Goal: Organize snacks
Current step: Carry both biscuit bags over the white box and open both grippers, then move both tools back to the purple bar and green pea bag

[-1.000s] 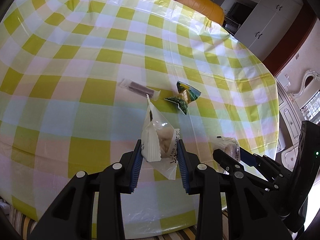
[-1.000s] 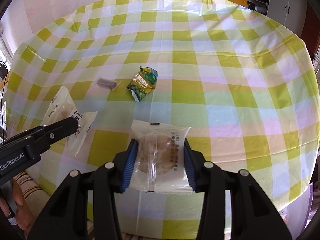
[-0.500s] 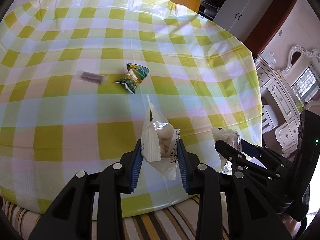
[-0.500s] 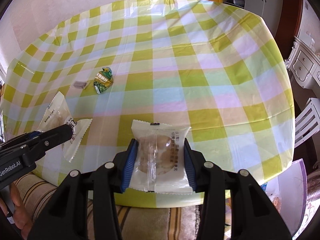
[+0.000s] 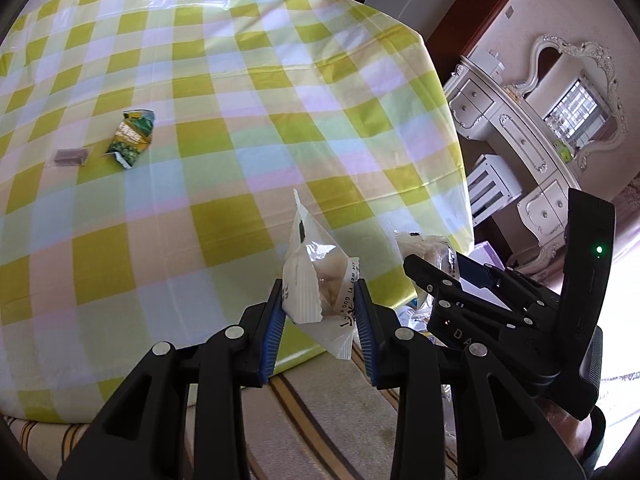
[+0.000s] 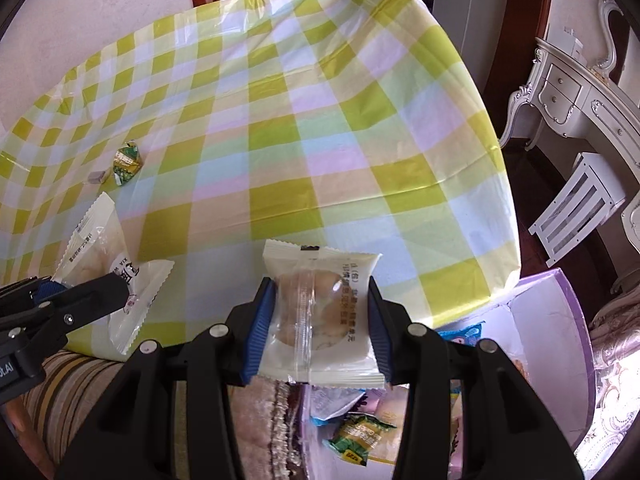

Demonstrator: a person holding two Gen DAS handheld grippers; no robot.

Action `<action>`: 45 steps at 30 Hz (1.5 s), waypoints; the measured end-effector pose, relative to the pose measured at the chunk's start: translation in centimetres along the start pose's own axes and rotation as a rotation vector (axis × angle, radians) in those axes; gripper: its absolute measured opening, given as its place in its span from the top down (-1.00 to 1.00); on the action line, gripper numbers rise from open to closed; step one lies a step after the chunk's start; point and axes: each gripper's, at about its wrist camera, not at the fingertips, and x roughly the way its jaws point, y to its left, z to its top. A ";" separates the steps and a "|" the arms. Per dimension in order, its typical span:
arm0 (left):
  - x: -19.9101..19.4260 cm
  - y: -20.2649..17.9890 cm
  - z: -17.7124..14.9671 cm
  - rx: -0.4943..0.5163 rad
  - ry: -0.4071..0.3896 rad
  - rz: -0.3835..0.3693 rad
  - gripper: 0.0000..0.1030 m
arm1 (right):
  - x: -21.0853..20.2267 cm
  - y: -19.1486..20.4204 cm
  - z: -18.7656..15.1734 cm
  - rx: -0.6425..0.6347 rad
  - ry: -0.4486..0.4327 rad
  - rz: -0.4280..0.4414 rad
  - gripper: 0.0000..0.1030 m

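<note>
**Both tongs carry a wrapped pastry toward the purple box**

The left gripper (image 5: 320, 300) is clenched on a white pastry packet (image 5: 316, 276), held edge-on so one sealed end points up at 12 o'clock and the other hangs below the jaws. The right gripper (image 6: 320, 320) grips a flat pastry packet (image 6: 322, 316) across its middle, clear window facing the camera, with a round, pale brown cake inside. Both packets are in the air past the near edge of the checked tablecloth (image 6: 280, 120). Below the right gripper, at 5 o'clock in the right wrist view, an open purple box (image 6: 560, 320) already holds several snacks, among them a green and gold packet.

Two snacks lie on the cloth at 10 o'clock in the left wrist view: a green snack bag (image 5: 132, 136) and just beside it a small dark bar (image 5: 72, 156) in clear wrap.

These packets look light, with slick crinkly film and a soft, crumbly cake inside. I judge the safest hold is across the cake's width with gentle pressure, or by a crimped end; too hard a squeeze would crush it.

The left packet shows "WEI YI GUO" in small capitals. The right packet has rows of Chinese characters I cannot read, and the gripper seen at 9 o'clock in the right wrist view bears lettering too cut off to read.
</note>
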 end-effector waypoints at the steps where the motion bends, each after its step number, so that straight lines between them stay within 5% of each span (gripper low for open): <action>1: 0.2 -0.5 -0.1 0.009 0.008 -0.008 0.37 | 0.0 -0.5 -0.2 0.007 0.002 -0.008 0.14; 25: 3.8 -9.3 -1.9 0.207 0.139 -0.126 0.35 | -0.3 -9.5 -2.7 0.152 0.034 -0.151 0.10; 30: 4.0 -9.7 -2.0 0.222 0.143 -0.121 -0.07 | -0.5 -10.3 -2.9 0.174 0.032 -0.172 -0.24; 45: 3.4 -8.6 -1.6 0.193 0.117 -0.076 -0.26 | -0.7 -8.6 -2.4 0.143 0.034 -0.155 -0.44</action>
